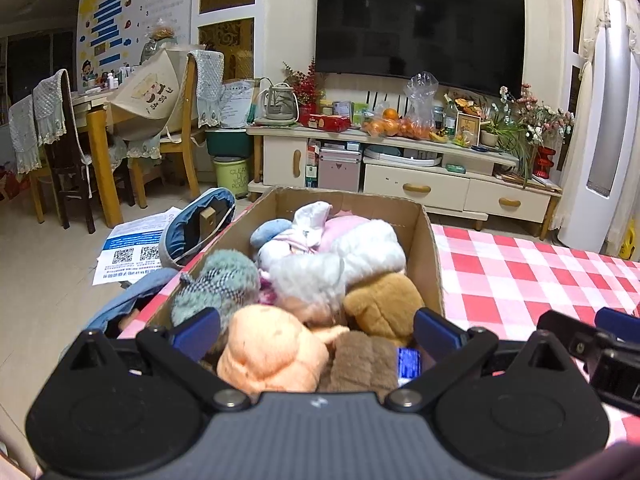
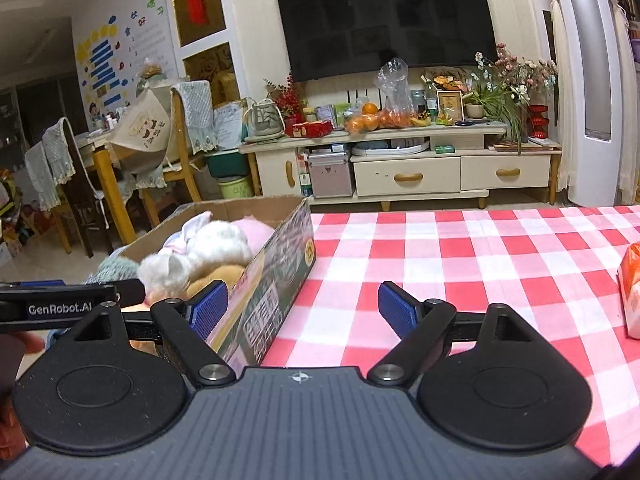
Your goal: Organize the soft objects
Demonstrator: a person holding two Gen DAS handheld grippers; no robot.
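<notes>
A cardboard box (image 1: pixel 432 248) full of plush toys stands on the red-and-white checked table (image 1: pixel 520 276). In the left wrist view I see an orange plush (image 1: pixel 268 348), a brown bear (image 1: pixel 384 304), a grey-green plush (image 1: pixel 224 280) and white plush toys (image 1: pixel 360 252). My left gripper (image 1: pixel 316 332) is open, its fingers either side of the orange plush above the box's near end. My right gripper (image 2: pixel 304 308) is open and empty, straddling the box's right wall (image 2: pixel 272 284). An orange soft item (image 2: pixel 632 288) lies at the table's right edge.
A TV stand (image 2: pixel 400 168) with fruit, flowers and clutter stands ahead under a wall TV (image 2: pixel 384 16). A dining table with chairs (image 1: pixel 80 132) is at the left. Papers and a blue slipper (image 1: pixel 200 224) lie on the floor beside the box.
</notes>
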